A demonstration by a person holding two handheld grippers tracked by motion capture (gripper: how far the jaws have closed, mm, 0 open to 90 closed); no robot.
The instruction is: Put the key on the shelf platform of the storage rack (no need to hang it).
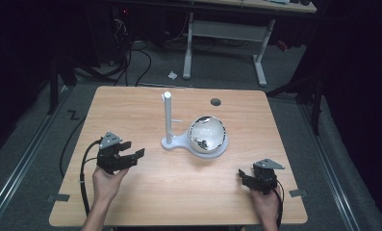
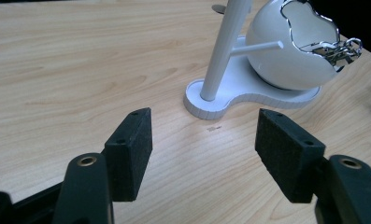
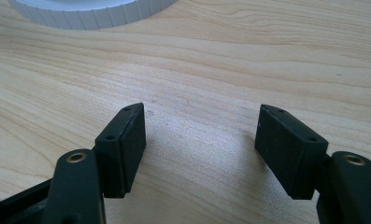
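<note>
A white stand with an upright post and a short side peg rises from a flat white base at the table's middle. A white egg-shaped bowl with a jagged silver rim sits on that base; a metal chain or keys lies at its opening. My left gripper hovers at the left of the table, open and empty, aimed toward the stand. My right gripper rests near the front right, open and empty, just above the wood.
The wooden table has a dark round hole near its far edge. The base's ribbed rim lies ahead of the right gripper. Cables and a white desk frame stand on the floor beyond.
</note>
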